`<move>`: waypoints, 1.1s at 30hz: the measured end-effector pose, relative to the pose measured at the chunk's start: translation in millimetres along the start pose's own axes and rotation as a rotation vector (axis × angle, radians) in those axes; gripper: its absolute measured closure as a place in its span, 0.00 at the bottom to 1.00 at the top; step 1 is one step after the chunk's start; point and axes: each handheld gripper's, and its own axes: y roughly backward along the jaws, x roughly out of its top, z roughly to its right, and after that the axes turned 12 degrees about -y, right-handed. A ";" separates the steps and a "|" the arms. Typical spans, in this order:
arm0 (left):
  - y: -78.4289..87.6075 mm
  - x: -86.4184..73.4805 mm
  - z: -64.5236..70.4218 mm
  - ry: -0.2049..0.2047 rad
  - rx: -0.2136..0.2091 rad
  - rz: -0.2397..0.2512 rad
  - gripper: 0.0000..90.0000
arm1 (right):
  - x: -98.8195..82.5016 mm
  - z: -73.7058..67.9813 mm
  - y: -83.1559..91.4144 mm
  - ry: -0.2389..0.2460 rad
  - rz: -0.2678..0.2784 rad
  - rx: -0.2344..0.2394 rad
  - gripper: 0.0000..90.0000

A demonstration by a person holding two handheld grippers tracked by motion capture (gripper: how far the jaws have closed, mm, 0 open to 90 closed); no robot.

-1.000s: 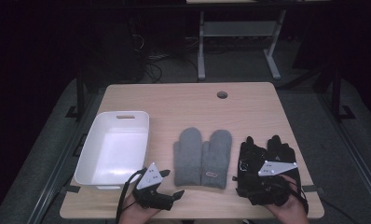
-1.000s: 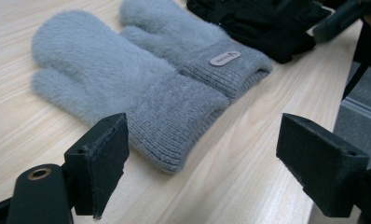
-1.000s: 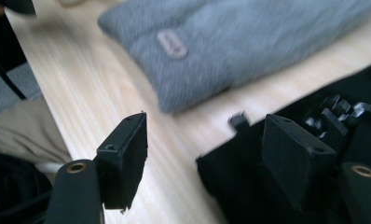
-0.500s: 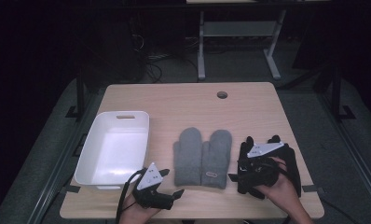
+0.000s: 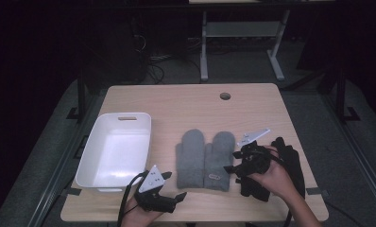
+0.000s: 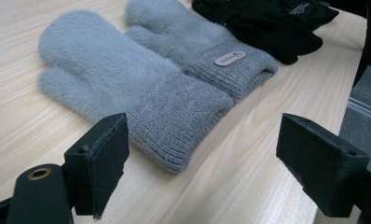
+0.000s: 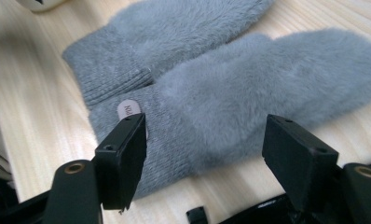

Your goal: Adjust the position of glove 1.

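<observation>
High view: white tray (image 5: 115, 156); right gripper view: mitten label (image 7: 129, 108).

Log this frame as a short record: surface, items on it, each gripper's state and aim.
surface: light wooden table
bin: white tub at the table's left side, nothing seen inside
middle items: pair of grey mittens lying flat side by side, cuffs toward the person
right items: black gloves beside the mittens
left gripper: jaws open, near the front edge, facing the mitten cuffs, touching nothing
right gripper: jaws open, at the right-hand mitten, not closed on it
</observation>
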 end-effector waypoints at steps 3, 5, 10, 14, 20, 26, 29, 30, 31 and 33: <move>0.3 0.1 0.0 0.006 -0.004 -0.001 0.19 | 7.7 -0.4 -7.5 0.007 -0.031 -0.004 0.33; 0.8 0.0 -0.4 0.004 -0.005 -0.003 0.19 | 13.2 -1.2 -13.3 0.013 -0.049 -0.013 0.33; 1.2 0.3 -0.4 -0.002 -0.002 0.002 0.19 | 24.3 -0.9 -27.9 0.037 -0.087 -0.038 0.34; 0.9 0.9 1.7 -0.018 0.007 -0.004 0.19 | 30.3 0.2 -41.5 0.057 -0.113 -0.074 0.36; 0.2 1.3 3.0 -0.025 0.008 -0.011 0.19 | 27.0 4.5 -61.5 0.044 -0.165 -0.089 0.51; 0.0 1.9 3.9 -0.029 0.007 -0.024 0.19 | 23.6 4.6 -61.7 0.051 -0.176 -0.093 0.70; 0.3 1.9 5.0 -0.029 0.008 -0.023 0.19 | 23.2 2.9 -61.5 0.054 -0.182 -0.090 0.78; 0.1 1.6 4.9 -0.030 0.007 -0.023 0.19 | 23.1 2.6 -61.3 0.052 -0.184 -0.089 0.81; -0.2 1.4 5.0 -0.026 0.008 -0.021 0.19 | 22.7 2.4 -60.9 0.047 -0.183 -0.088 0.83; -0.6 1.2 4.6 -0.020 0.006 -0.020 0.19 | 21.3 3.1 -60.2 0.041 -0.172 -0.083 0.86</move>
